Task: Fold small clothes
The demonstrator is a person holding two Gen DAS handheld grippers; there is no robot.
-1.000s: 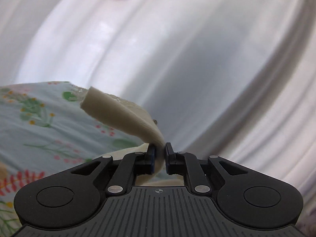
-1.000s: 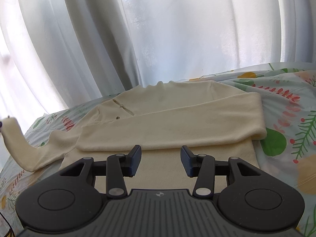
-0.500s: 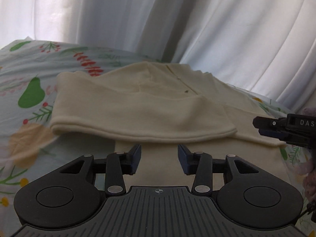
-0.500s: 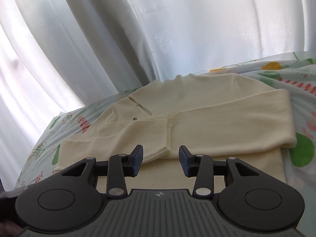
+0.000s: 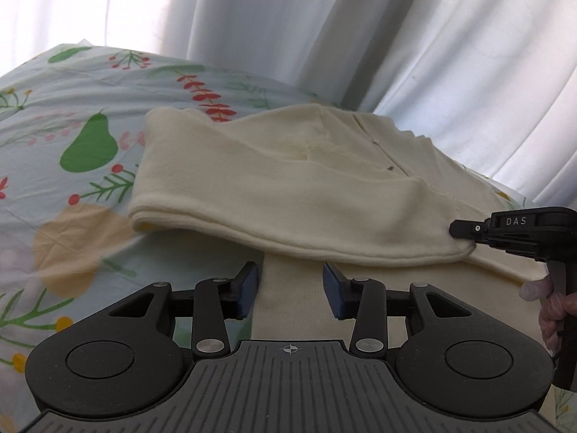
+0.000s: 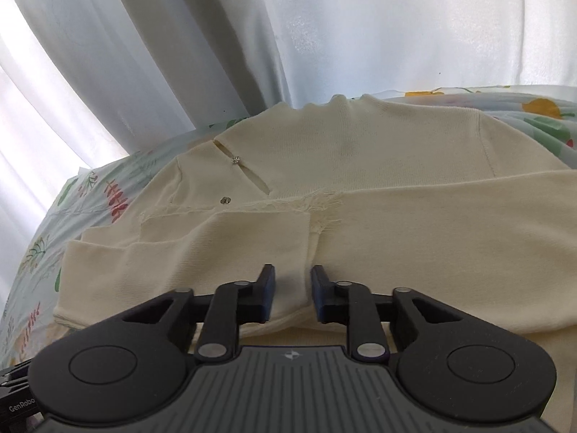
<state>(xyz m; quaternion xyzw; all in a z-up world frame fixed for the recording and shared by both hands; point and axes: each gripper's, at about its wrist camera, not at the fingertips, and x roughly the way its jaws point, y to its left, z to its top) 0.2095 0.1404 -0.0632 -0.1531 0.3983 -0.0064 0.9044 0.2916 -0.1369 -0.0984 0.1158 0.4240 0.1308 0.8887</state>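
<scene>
One sweater [image 5: 288, 187]: twelve o'clock of both claws
Left claw [image 5: 290, 288]: apart, just narrowing, hem between
Right claw [image 6: 292, 290]: just clamped on sweater

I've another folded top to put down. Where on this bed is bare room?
Bare floral sheet lies left of the cream sweater, back to the curtain. The middle is crowded by the sweater; on its right only a thin strip shows.
</scene>
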